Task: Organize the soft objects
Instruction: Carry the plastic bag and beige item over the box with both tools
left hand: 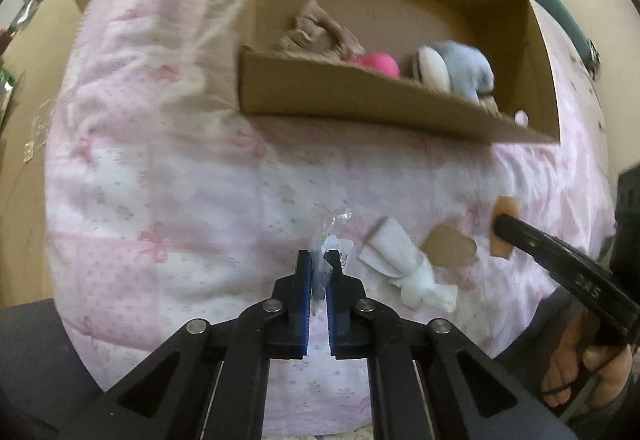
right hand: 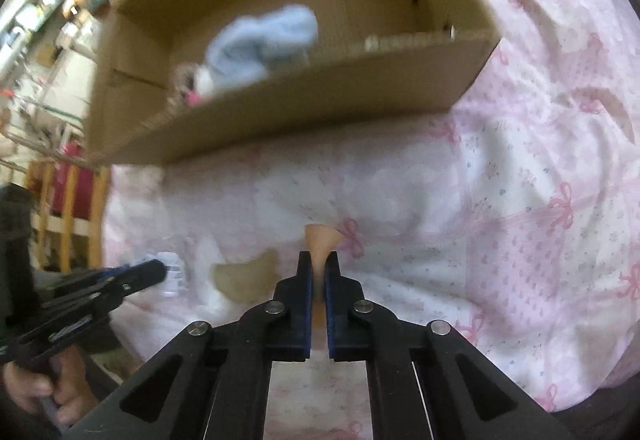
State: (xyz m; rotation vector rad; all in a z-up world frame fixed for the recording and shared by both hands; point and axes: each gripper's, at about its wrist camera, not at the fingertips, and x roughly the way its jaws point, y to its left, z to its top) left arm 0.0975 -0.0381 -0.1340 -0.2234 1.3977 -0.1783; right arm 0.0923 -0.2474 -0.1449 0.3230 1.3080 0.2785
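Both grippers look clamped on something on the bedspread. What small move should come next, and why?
Probably lift both and carry them toward the cardboard box. The left gripper is shut on a clear plastic packet and the right gripper on a peach pad, while soft things already lie in the box just beyond.

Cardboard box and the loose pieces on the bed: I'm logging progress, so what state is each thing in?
Cardboard box: open-topped, holding soft items.
Blue plush: inside the box.
Pink ball: inside the box.
Clear packet: pinched by left gripper.
Peach piece: pinched by right gripper.
White cloth: loose on bedspread.
Tan piece: loose on bedspread.
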